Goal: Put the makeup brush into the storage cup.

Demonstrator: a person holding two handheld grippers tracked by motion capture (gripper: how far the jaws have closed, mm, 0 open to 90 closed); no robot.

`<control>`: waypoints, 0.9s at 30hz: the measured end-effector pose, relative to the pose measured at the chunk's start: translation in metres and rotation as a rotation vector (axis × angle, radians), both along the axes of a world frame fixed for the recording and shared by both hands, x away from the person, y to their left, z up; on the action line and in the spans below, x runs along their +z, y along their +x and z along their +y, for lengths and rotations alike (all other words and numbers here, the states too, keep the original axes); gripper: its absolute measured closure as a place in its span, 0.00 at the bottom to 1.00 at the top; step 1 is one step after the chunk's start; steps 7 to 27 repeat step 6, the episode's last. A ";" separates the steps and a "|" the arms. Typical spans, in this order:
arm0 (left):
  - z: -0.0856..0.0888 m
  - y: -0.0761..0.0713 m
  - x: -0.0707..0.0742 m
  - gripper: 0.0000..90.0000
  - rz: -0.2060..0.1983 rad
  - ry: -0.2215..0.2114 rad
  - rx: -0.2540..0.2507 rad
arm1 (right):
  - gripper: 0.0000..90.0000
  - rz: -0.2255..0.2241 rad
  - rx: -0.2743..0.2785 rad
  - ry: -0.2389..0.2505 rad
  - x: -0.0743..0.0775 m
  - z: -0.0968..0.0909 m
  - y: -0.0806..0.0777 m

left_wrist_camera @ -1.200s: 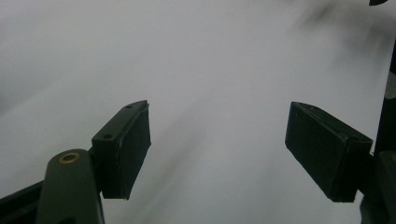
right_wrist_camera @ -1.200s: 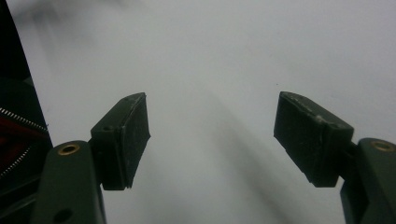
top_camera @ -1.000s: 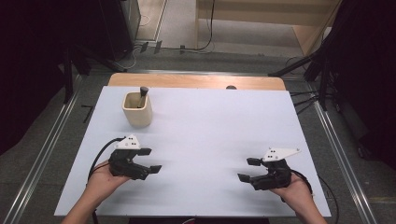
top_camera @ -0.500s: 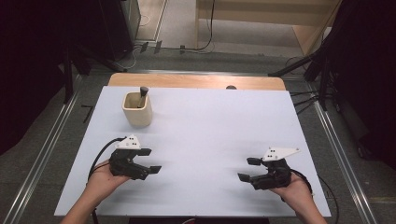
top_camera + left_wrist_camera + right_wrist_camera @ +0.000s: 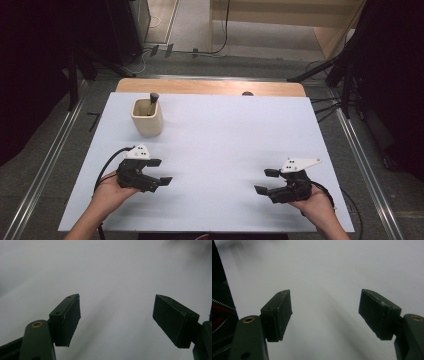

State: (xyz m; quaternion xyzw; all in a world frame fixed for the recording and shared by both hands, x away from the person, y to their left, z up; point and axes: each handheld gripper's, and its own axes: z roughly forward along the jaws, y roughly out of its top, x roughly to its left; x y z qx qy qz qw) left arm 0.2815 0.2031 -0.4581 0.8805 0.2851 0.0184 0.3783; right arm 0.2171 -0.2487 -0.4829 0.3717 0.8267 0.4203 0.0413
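Observation:
A cream square cup (image 5: pixel 147 117) with a dark-topped stick-like tool (image 5: pixel 153 100) leaning in it stands at the back left of the white table (image 5: pixel 220 135). My left gripper (image 5: pixel 161 172) rests low near the front left, open, jaws pointing right, well in front of the cup. In the left gripper view its gripper (image 5: pixel 116 320) has nothing but white tabletop between the pads. My right gripper (image 5: pixel 266 182) lies near the front right, open, jaws pointing left. The right gripper view shows that gripper (image 5: pixel 325 315) with bare table between its pads.
A wooden strip (image 5: pixel 210 86) runs along the table's far edge. Metal rails (image 5: pixel 367 165) flank both sides on the grey floor. Dark stands and cables (image 5: pixel 345 75) sit beyond the far corners. A wide bare stretch of table lies between the two grippers.

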 end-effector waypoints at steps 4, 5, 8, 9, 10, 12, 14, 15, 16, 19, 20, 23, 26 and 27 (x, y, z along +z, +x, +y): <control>0.000 0.000 0.000 0.26 0.002 0.003 0.000 | 0.31 0.001 -0.001 -0.001 0.000 0.000 0.000; 0.001 0.000 0.000 0.26 0.001 0.009 0.002 | 0.31 0.001 -0.001 -0.001 0.000 0.000 0.000; 0.001 0.001 0.000 0.26 0.001 0.011 0.002 | 0.31 0.001 0.001 0.000 0.000 0.000 0.000; 0.001 0.001 0.000 0.26 0.001 0.011 0.002 | 0.31 0.001 0.001 0.000 0.000 0.000 0.000; 0.001 0.001 0.000 0.26 0.001 0.011 0.002 | 0.31 0.001 0.001 0.000 0.000 0.000 0.000; 0.001 0.001 0.000 0.26 0.001 0.011 0.002 | 0.31 0.001 0.001 0.000 0.000 0.000 0.000; 0.001 0.001 0.000 0.26 0.001 0.011 0.002 | 0.31 0.001 0.001 0.000 0.000 0.000 0.000; 0.001 0.001 0.000 0.26 0.001 0.011 0.002 | 0.31 0.001 0.001 0.000 0.000 0.000 0.000; 0.001 0.001 0.000 0.26 0.001 0.011 0.002 | 0.31 0.001 0.001 0.000 0.000 0.000 0.000; 0.001 0.001 0.000 0.26 0.001 0.011 0.002 | 0.31 0.001 0.001 0.000 0.000 0.000 0.000; 0.001 0.001 0.000 0.26 0.001 0.011 0.002 | 0.31 0.001 0.001 0.000 0.000 0.000 0.000; 0.001 0.001 0.000 0.26 0.001 0.011 0.002 | 0.31 0.001 0.001 0.000 0.000 0.000 0.000; 0.001 0.001 0.000 0.26 0.001 0.011 0.002 | 0.31 0.001 0.001 0.000 0.000 0.000 0.000; 0.001 0.001 0.000 0.26 0.001 0.011 0.002 | 0.31 0.001 0.001 0.000 0.000 0.000 0.000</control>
